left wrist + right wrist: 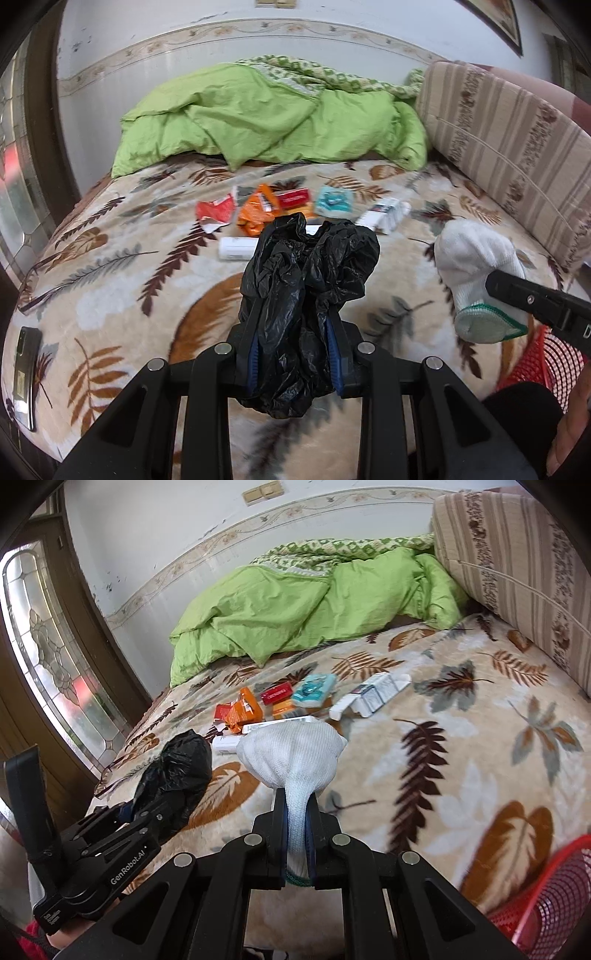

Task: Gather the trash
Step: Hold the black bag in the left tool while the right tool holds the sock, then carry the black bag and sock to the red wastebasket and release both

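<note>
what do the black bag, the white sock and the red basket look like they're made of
The crumpled black bag, held in the left gripper: thin plastic film, glossy, sharply creased. The white sock with a green-edged cuff, pinched in the right gripper: knitted fabric, probably cotton, matte with visible ribbing. The red mesh basket: apparently moulded plastic, with a shiny perforated wall.

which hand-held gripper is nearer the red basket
Right. The right hand-held gripper, shut on a white sock, is just beside the red basket at the bed's edge. The left one, shut on a black bag, is farther over.
</note>
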